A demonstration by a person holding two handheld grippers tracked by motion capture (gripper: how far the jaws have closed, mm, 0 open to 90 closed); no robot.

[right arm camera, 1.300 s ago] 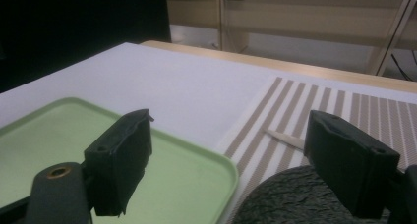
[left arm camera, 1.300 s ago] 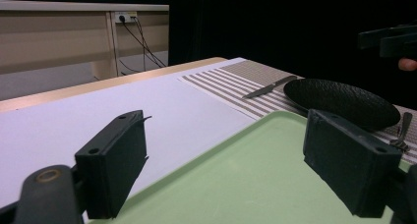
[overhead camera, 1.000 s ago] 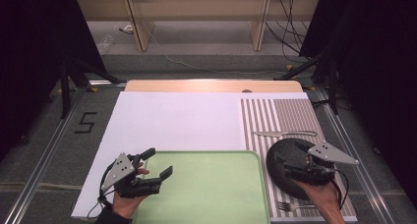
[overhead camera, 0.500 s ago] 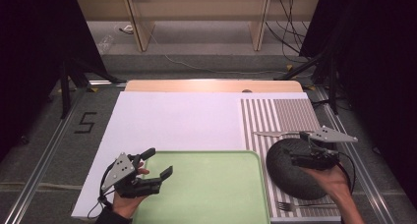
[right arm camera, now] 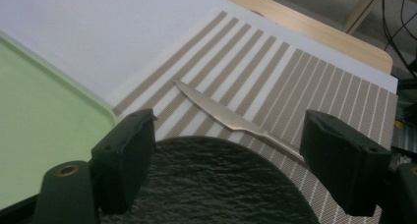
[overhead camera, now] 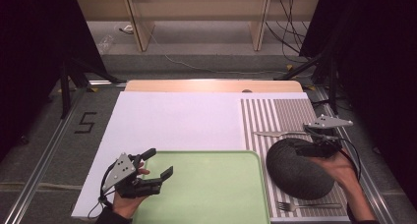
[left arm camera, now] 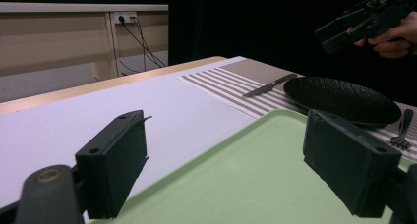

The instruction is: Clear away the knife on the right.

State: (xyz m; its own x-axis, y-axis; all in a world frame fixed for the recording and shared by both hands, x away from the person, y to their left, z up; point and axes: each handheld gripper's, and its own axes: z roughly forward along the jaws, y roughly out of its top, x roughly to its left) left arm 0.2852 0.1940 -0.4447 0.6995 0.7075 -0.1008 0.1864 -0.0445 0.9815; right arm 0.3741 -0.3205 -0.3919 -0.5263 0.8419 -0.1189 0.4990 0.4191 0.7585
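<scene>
The right gripper (overhead camera: 314,135), jaws apart, hovers over the plate's (overhead camera: 295,170) far edge, seemingly approaching the knife (right arm camera: 231,118). Next it must lower and close on it. The left gripper (overhead camera: 156,166) waits with jaws apart over the tray (overhead camera: 211,194).

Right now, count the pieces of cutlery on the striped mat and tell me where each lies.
2. A knife lies on the striped mat just beyond the black plate. A fork lies on the mat's near edge, in front of the plate. The plate may hide more.
</scene>
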